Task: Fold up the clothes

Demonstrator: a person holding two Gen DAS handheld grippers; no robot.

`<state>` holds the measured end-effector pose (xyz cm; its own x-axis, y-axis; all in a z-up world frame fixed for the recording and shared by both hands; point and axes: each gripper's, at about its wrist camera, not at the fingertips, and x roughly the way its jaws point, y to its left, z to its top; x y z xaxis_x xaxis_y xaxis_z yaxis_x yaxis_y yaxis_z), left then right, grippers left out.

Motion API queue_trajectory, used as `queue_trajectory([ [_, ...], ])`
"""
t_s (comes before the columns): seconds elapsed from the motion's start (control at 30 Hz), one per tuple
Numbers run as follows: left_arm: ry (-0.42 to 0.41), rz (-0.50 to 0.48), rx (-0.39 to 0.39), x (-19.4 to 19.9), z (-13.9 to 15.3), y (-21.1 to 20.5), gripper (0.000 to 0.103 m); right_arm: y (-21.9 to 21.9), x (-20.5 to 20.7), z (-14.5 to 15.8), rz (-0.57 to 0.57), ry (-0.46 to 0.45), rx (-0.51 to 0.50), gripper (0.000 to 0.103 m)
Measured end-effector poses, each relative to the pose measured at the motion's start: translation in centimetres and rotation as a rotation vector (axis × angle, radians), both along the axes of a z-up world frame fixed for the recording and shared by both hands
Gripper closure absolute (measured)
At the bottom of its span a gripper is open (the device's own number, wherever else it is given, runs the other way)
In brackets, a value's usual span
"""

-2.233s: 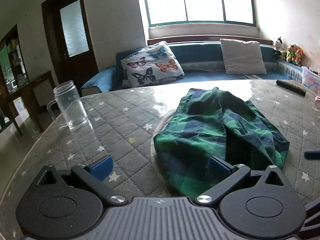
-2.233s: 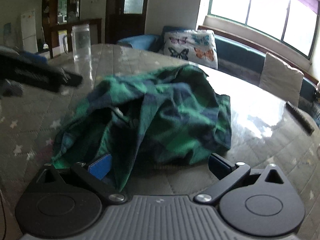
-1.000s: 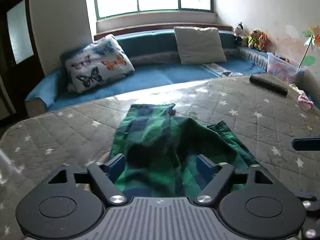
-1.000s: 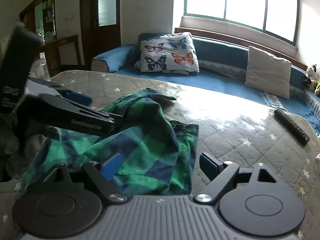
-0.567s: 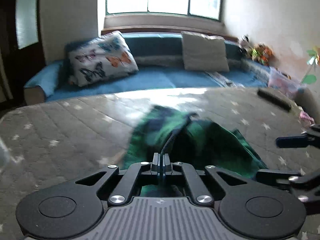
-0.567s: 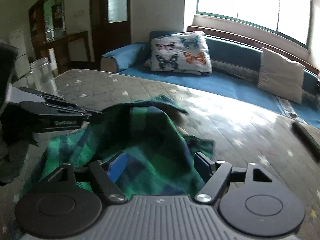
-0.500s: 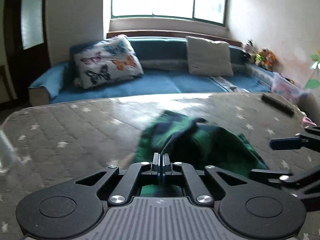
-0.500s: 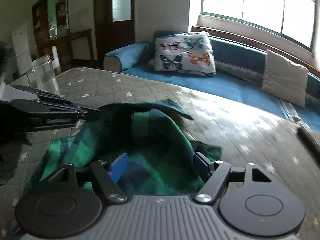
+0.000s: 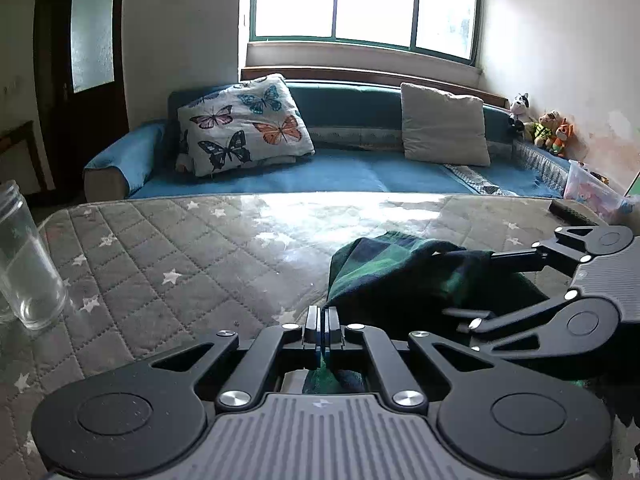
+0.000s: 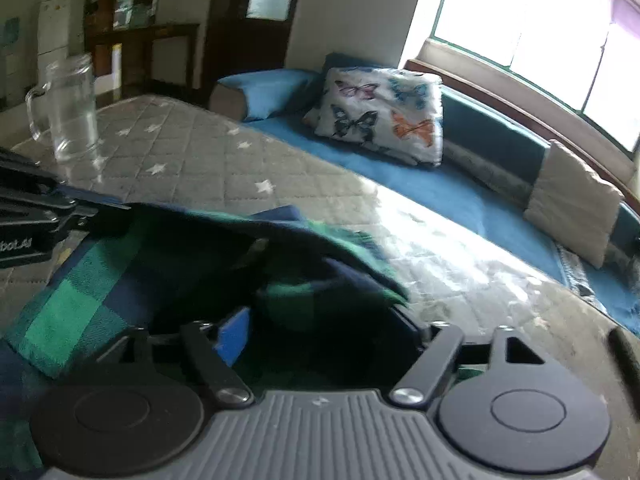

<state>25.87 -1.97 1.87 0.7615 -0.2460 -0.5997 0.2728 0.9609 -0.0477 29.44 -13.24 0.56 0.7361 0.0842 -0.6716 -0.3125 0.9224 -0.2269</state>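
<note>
A green and navy plaid garment (image 9: 404,276) lies bunched on the grey quilted table (image 9: 180,256). My left gripper (image 9: 322,330) is shut on an edge of the garment, and the cloth runs up from between its fingers. My right gripper (image 10: 320,328) is open, with bunched plaid cloth (image 10: 100,280) lying between its blue pad (image 10: 234,334) and the other finger. In the left wrist view the right gripper (image 9: 472,288) reaches into the garment from the right. In the right wrist view the left gripper (image 10: 96,206) holds the cloth at the left.
A clear glass mug (image 9: 24,264) stands at the table's left; it also shows in the right wrist view (image 10: 70,108). A black remote (image 9: 572,212) lies at the far right edge. Behind the table is a blue sofa (image 9: 340,168) with a butterfly pillow (image 9: 244,124).
My left gripper closed on the garment's edge and drew it left. My right gripper moved in over the bunched cloth, which now sits between its open fingers.
</note>
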Motion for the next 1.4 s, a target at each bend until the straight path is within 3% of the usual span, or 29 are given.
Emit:
queue_trajectory([
  [0.1,0.014,-0.010,0.003,0.2,-0.6,-0.3,0.101,0.7,0.6,-0.9,0.011,0.014,-0.033,0.029],
  [0.17,0.026,-0.013,0.005,0.4,-1.0,-0.4,0.101,0.4,1.2,-1.4,-0.012,0.030,-0.011,0.047],
  [0.4,0.012,0.015,0.043,0.1,-1.2,-0.7,0.101,-2.9,0.7,-0.2,-0.049,0.063,0.135,0.082],
  [0.6,-0.025,0.041,0.077,-0.7,-0.6,-1.0,0.101,-4.8,-0.8,0.9,-0.075,0.063,0.174,0.086],
  [0.8,-0.050,0.070,0.095,-1.4,0.0,-0.8,0.101,-5.9,-2.2,1.5,-0.118,0.039,0.147,0.097],
  [0.9,-0.057,0.087,0.097,-1.7,0.3,-0.4,0.101,-6.3,-2.6,1.6,-0.131,0.051,0.158,0.097],
  [1.0,-0.062,0.101,0.098,-2.0,0.5,-0.1,0.101,-6.1,-2.9,1.8,-0.119,0.072,0.203,0.090],
  [1.07,-0.065,0.111,0.100,-2.1,0.5,0.2,0.101,-5.6,-3.1,1.9,-0.102,0.088,0.239,0.070],
  [1.13,-0.067,0.119,0.102,-2.2,0.6,0.4,0.101,-4.9,-3.4,2.0,-0.079,0.105,0.267,0.062],
  [1.23,-0.070,0.131,0.102,-2.4,0.8,0.8,0.101,-3.6,-4.0,1.7,-0.028,0.150,0.285,0.061],
  [1.4,-0.081,0.150,0.102,-3.0,1.3,1.6,0.101,-2.1,-5.2,1.2,-0.010,0.178,0.217,0.063],
])
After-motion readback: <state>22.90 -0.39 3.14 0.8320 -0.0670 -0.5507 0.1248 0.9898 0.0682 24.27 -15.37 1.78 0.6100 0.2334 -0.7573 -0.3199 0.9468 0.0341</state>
